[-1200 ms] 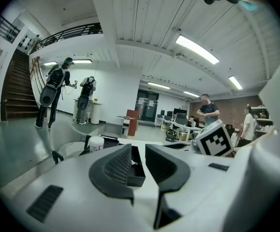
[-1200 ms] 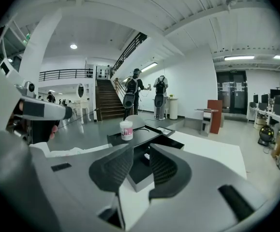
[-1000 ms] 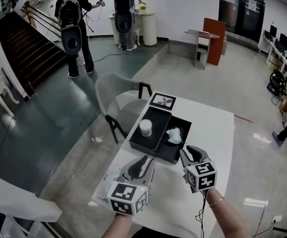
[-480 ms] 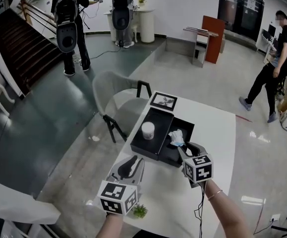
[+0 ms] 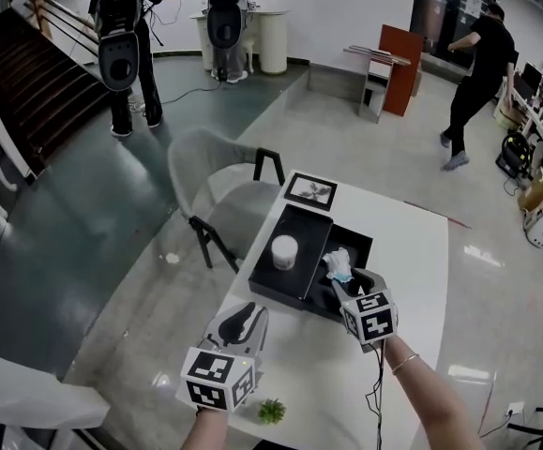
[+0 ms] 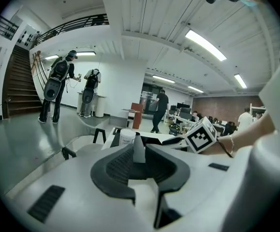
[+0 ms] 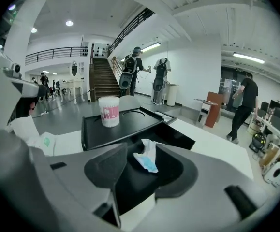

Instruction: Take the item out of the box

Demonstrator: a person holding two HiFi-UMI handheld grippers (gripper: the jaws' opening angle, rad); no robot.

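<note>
- Right gripper [image 5: 349,282]: jaws apart, just been opening, at the black box's [image 5: 355,244] near rim, frame centre.
- Crumpled white-blue item [image 7: 146,159] lies in the box between them, unpressed.
- Left gripper [image 5: 246,315]: jaws together, empty, lower left at the white table's [image 5: 412,251] edge.
- Open tabletop right of the box.

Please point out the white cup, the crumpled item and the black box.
white cup [image 7: 109,111]: right gripper view, side wall.
crumpled item [image 7: 147,161]: right gripper view, middle.
black box [image 5: 357,247]: head view, far rim.

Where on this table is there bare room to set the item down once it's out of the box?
The widest bare patch of table lies between the black box and the right edge. A smaller one lies between box and small plant. The left strip is crowded: lid with cup, framed picture beyond.
</note>
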